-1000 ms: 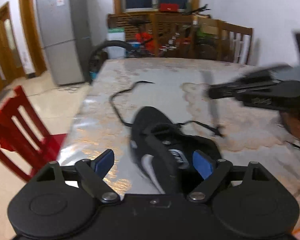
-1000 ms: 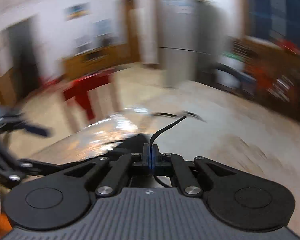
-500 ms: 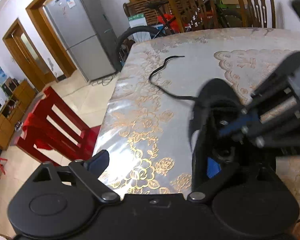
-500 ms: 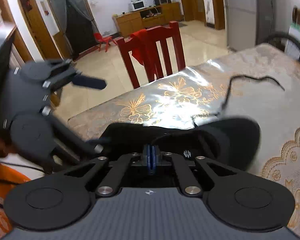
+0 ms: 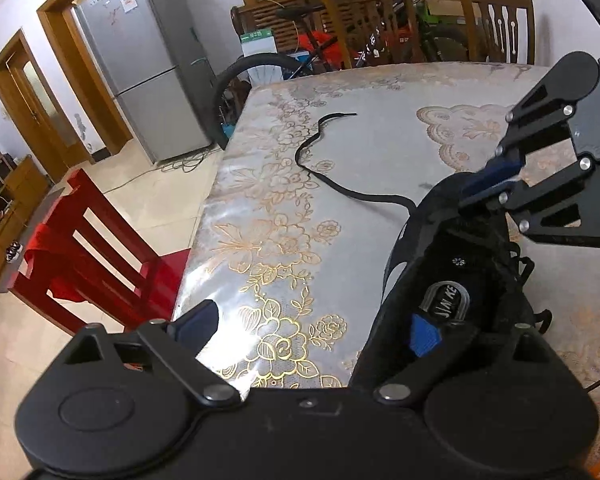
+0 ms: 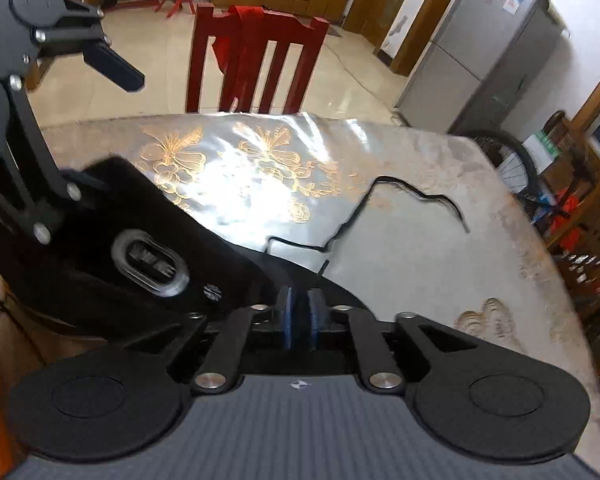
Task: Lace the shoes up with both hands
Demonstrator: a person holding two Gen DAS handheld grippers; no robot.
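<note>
I'm seeing the counter [image 5: 380, 144], under a glossy cloth with gold flowers, carrying a black shoe [image 5: 452, 280] near its front edge, its black lace [image 5: 340, 188] trailing away across the cloth.

The oval label [image 5: 447, 305] on the insole of the black shoe [image 5: 392, 320] carries letters that look like "JIAN KE", though the middle of the word is hard to make out. In the right wrist view that label [image 6: 149, 262] is blurred. The stickers on the fridge [image 5: 147, 60] are too small to read.
</note>
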